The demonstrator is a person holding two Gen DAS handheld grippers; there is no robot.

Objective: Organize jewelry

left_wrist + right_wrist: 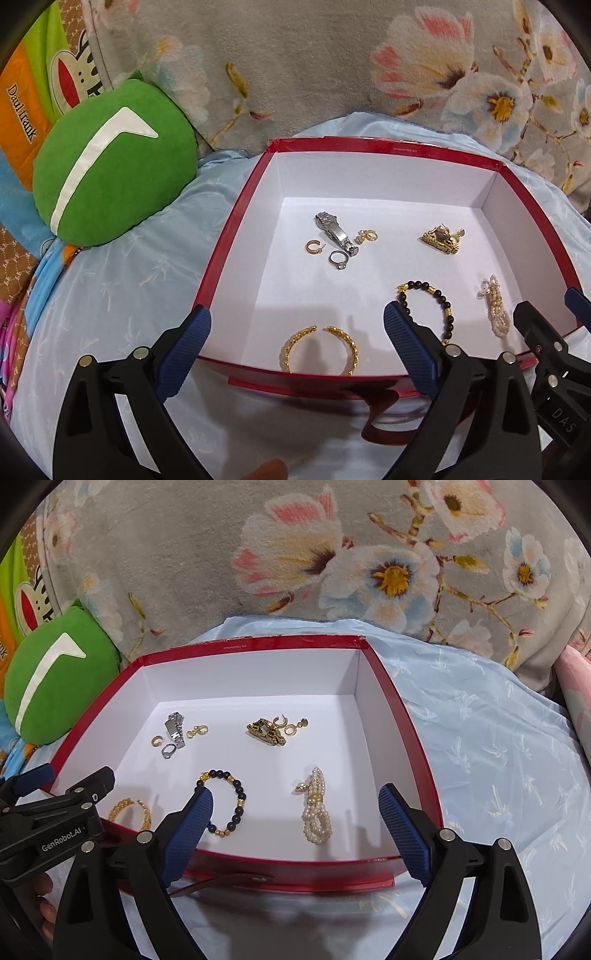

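Both jaws gape empty above, apparently, gold bangle (pixel 320 349) and pearl bracelet (pixel 317 809).

The box (pixel 413 738) is showing glossy red walls around a plain white inside, sitting on a pale blue sheet (pixel 498 738) with a faint sprig print. A green cushion (pixel 110 177) is wearing a white stripe, and the grey blanket (pixel 221 572) is blooming with pink, cream and blue flowers.

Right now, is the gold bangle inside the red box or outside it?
Inside. The gold bangle lies flat on the white floor of the red box, just behind the near wall, between the open left gripper fingers.
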